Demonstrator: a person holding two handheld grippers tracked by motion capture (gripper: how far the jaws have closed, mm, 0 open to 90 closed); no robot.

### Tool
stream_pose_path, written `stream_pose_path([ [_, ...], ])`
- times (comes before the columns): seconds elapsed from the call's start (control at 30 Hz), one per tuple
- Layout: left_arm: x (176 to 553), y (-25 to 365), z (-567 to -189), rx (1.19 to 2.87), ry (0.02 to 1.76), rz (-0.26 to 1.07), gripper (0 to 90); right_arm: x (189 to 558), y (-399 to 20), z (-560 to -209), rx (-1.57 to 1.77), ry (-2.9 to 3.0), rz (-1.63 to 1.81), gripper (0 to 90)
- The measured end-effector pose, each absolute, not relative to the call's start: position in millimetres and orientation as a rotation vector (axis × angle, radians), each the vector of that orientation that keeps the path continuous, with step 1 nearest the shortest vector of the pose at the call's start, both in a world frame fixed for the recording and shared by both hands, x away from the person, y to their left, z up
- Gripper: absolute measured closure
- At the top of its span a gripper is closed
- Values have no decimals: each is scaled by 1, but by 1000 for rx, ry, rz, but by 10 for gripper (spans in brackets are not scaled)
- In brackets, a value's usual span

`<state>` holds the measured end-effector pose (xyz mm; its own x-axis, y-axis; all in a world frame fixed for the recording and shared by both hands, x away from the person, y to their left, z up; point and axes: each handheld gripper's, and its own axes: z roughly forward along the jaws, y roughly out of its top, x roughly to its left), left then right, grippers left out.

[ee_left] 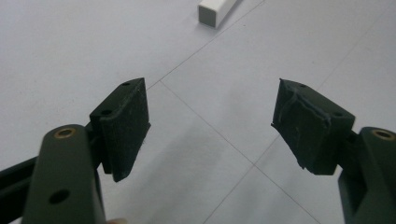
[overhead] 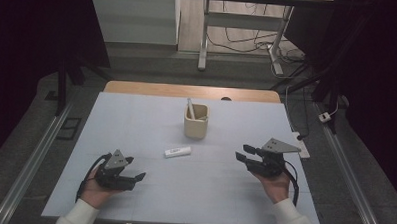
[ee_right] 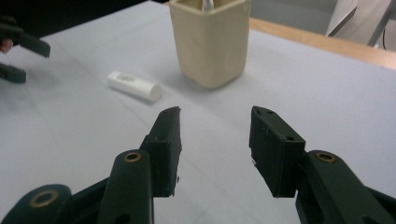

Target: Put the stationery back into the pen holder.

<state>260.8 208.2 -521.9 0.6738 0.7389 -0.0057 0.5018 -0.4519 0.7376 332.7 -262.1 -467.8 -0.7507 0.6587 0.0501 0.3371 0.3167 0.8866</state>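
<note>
Approach step: right gripper [ee_right: 215,135], jaws parted and empty, faces the small white plastic tube [ee_right: 134,85]; next, lowering astride it. Left gripper [ee_left: 210,126] waits wide, empty.

cream cup [overhead: 195,123], white stick [overhead: 177,152], pale blue mat [overhead: 136,120], black tools

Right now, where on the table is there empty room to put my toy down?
The near strip between the left gripper and right gripper is bare, and so are both far corners of the mat. The middle is busier: the cup stands there, with the white tube lying just in front.
</note>
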Motion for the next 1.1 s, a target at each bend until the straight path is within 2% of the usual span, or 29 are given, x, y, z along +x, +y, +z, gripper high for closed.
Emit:
stream_pose_path([
  [0.47,261,208,-522,2147,949,415,265,308,-288,-483,891,2300,1367,522],
  [1.1,272,201,-516,2149,940,428,269,310,-287,-488,868,2340,1317,512],
])
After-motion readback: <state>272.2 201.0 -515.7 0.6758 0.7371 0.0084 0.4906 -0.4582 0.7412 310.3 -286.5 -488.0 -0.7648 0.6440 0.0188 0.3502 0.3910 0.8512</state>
